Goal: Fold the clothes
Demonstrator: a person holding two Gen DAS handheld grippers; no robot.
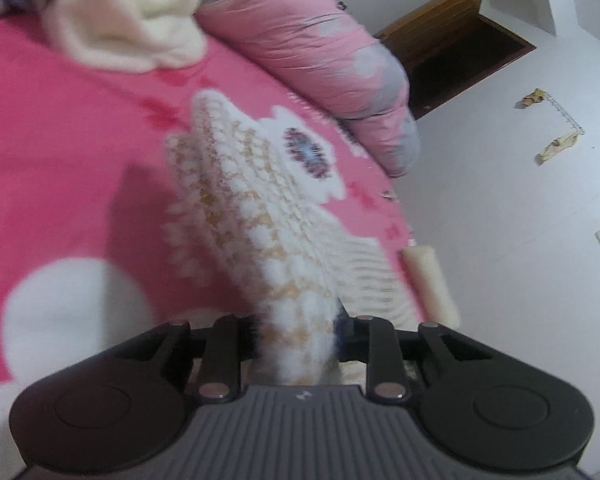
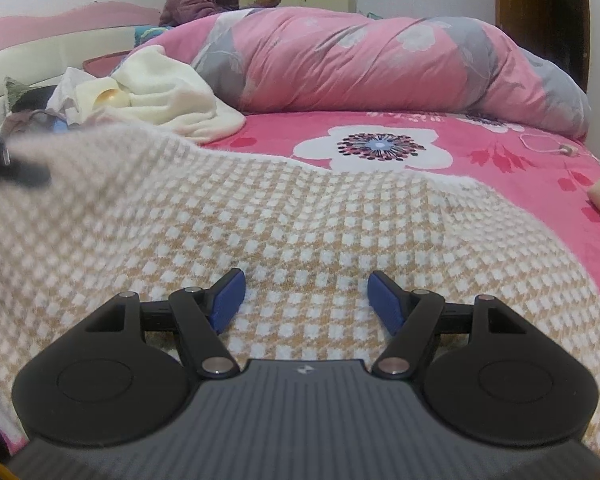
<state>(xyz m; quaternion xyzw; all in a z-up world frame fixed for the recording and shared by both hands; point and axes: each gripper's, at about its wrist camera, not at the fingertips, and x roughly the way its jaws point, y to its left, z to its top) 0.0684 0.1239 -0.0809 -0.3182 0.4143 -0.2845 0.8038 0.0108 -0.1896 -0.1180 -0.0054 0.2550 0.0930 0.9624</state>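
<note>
Checked knit garment (image 2: 300, 232), white and tan, lay on the pink bedsheet (image 2: 520, 184). Left gripper (image 1: 300, 336) was pinched on a bunched edge of it, fabric trailing ahead from the jaws. Right gripper (image 2: 304, 300) stood wide, empty, garment spread directly beneath and ahead. Step judged: first fold begun. Next: carry the held edge across, right gripper steadying the cloth.

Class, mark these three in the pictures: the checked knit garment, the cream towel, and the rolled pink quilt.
checked knit garment (image 2: 300, 232): right wrist view, middle of the spread fabric.
cream towel (image 2: 168, 92): right wrist view, its crumpled top.
rolled pink quilt (image 1: 300, 32): left wrist view, its pink upper side.
</note>
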